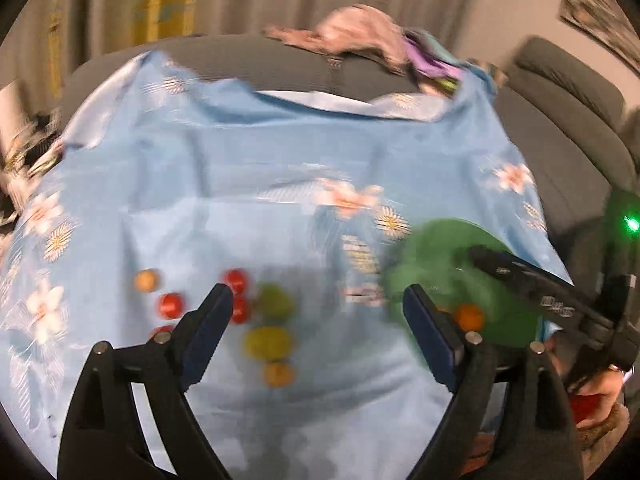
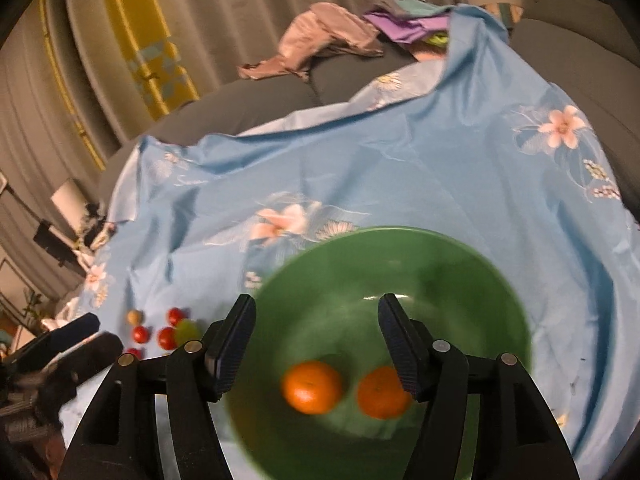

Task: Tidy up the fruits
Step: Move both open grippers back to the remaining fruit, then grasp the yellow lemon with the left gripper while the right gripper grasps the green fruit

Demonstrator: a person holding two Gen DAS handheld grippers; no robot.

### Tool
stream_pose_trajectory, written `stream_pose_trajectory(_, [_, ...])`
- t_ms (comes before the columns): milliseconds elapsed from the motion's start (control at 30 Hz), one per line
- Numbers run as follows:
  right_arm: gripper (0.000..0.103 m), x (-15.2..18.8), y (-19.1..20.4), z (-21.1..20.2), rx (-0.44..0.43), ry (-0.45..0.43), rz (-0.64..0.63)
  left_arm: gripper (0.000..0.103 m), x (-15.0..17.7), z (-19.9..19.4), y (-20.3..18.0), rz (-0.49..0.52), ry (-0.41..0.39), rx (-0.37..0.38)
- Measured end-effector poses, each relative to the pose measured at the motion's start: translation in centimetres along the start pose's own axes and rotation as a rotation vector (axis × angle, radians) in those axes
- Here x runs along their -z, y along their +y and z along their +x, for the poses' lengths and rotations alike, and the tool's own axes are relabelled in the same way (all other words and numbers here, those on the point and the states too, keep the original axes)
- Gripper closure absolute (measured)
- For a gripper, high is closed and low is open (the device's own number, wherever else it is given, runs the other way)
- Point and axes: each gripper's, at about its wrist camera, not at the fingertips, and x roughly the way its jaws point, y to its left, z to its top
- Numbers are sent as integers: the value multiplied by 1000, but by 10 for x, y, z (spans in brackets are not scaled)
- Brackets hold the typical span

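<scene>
Spread over grey cushions, the flowered pale-blue sheet (image 1: 224, 184) holds small round red, yellow and orange fruits (image 1: 256, 320) at near left, light, rolly, best pinched across their middles, while both the left gripper (image 1: 318, 312) and right gripper (image 2: 316, 332) gape empty, the right over two smooth tangerines (image 2: 312, 387) in the green bowl (image 2: 460, 264).

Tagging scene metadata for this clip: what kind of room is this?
Most likely a home living room. A grey sofa runs behind the work surface, pleated curtains hang at the back, and loose clothes lie on the cushions. A floral blue sheet is spread out under the fruit.
</scene>
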Motion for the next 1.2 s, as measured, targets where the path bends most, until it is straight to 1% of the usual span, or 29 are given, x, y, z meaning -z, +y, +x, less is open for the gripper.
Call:
stream_pose_trajectory(100, [39, 0, 18, 0, -43, -14, -20, 15, 7, -10, 51, -117, -23, -46])
stream_pose_trajectory(200, [39, 3, 41, 3, -98, -5, -34, 15, 18, -12, 91, -225, -41, -58])
stream_pose_trajectory(300, [39, 8, 64, 13, -161, 44, -57, 16, 32, -3, 117, -309, -14, -41])
stream_pose_trajectory(367, [39, 11, 81, 24, -200, 93, -67, 17, 36, 4, 125, -343, 15, -31])
stream_pose_trajectory(433, [39, 12, 94, 37, -205, 146, -72, 17, 37, 7, 123, -337, 24, -4])
stream_pose_trajectory(467, [39, 11, 101, 45, -191, 183, -74, 17, 37, 10, 119, -332, 29, 9])
stream_pose_trajectory(567, [41, 4, 114, 68, -147, 278, -63, 19, 39, 23, 105, -310, 70, 83])
stream_pose_trajectory(600, [43, 1, 118, 74, -149, 291, -64, 20, 40, 29, 99, -299, 88, 105])
stream_pose_trajectory(633, [49, -1, 122, 80, -156, 303, -70, 21, 41, 36, 92, -286, 106, 123])
stream_pose_trajectory(667, [54, -3, 126, 87, -165, 320, -80, 24, 42, 42, 88, -283, 121, 135])
stream_pose_trajectory(700, [55, -3, 130, 96, -164, 339, -88, 27, 43, 50, 82, -280, 151, 152])
stream_pose_trajectory(733, [57, -2, 132, 102, -157, 350, -90, 28, 44, 55, 79, -278, 169, 161])
stream_pose_trajectory(800, [57, 5, 132, 114, -165, 374, -74, 28, 46, 65, 72, -260, 195, 164])
stream_pose_trajectory(867, [57, 13, 129, 125, -197, 416, -49, 28, 46, 72, 66, -235, 210, 146])
stream_pose_trajectory(900, [57, 15, 128, 128, -196, 427, -56, 28, 46, 75, 65, -234, 216, 142])
stream_pose_trajectory(967, [57, 18, 129, 129, -169, 423, -94, 28, 48, 80, 64, -234, 235, 141])
stream_pose_trajectory(1033, [56, 19, 130, 131, -153, 425, -104, 30, 50, 84, 63, -229, 242, 124])
stream_pose_trajectory(1100, [56, 22, 126, 136, -151, 445, -92, 35, 49, 88, 64, -229, 247, 113])
stream_pose_trajectory(1200, [57, 27, 126, 146, -137, 477, -99, 39, 48, 89, 65, -230, 233, 105])
